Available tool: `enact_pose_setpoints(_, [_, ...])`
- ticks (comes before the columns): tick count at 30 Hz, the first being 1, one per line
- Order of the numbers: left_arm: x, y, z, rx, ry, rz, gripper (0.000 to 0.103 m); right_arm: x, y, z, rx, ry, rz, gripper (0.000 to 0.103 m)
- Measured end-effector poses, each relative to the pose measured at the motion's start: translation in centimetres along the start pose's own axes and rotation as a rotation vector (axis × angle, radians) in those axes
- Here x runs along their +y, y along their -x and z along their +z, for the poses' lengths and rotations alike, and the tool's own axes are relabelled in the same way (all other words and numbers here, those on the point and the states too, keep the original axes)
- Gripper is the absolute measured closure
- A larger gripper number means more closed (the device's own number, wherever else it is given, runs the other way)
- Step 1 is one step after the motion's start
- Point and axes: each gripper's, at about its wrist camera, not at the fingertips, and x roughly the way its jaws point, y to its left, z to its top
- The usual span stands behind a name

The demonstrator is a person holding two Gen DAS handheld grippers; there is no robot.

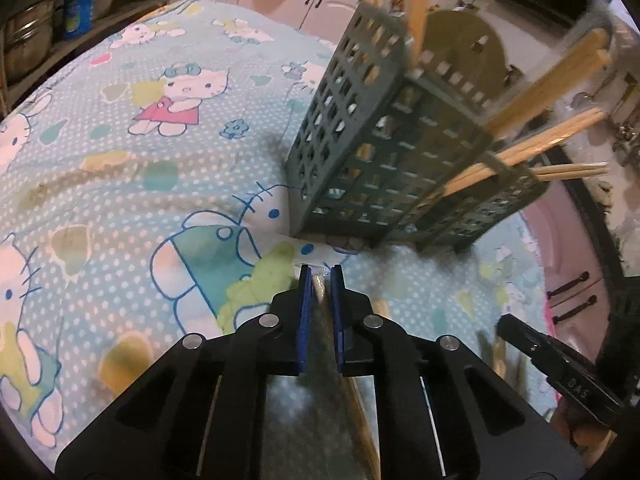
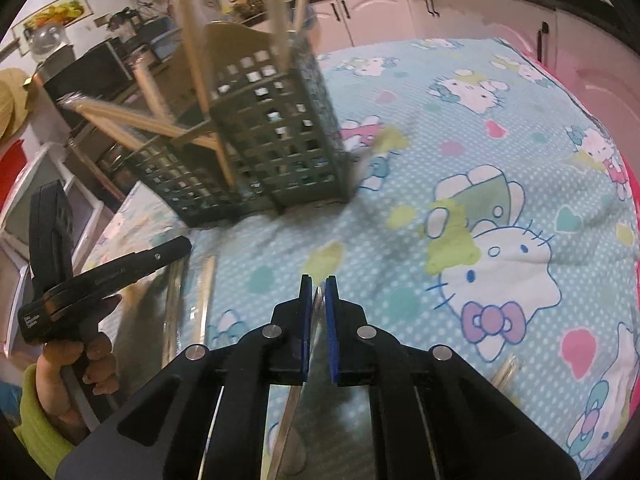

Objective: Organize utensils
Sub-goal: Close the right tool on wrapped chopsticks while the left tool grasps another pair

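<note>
Left gripper (image 1: pixel 320 274): clamped on a thin utensil handle (image 1: pixel 319 286), blurred, ready to carry.
Right gripper (image 2: pixel 319 284): pinching a flat metal utensil (image 2: pixel 317 300) by its tip.
Caddy (image 1: pixel 384 152): ahead of both grippers, upright on the bedsheet (image 1: pixel 160 160), so slots face up.
Chopsticks (image 1: pixel 552 136): already inside, leaning outward.

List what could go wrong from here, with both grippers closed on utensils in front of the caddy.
1. The utensil caddy is already crowded with chopsticks leaning outward; pushing more in may knock some out.
2. The caddy stands on a soft, wrinkled cloth, so a nudge could tip it.
3. The left gripper and right gripper each pinch a thin, shiny utensil near one end; it could pivot or slip.
</note>
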Motion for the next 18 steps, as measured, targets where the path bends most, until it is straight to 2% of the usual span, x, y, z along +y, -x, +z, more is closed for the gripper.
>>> enact_pose_setpoints(7, [-0.6,3.4,-0.5,-0.063,-0.008,-0.052,0.100,1.2,1.5,-0.3,-0.034,0.015,0.034,0.097])
enact_pose_setpoints(18, [-1.8,8.4,0.2,-0.189,-0.020,-0.095,0.100,3.3,6.2,0.6,-0.162,0.063,0.091,0.098])
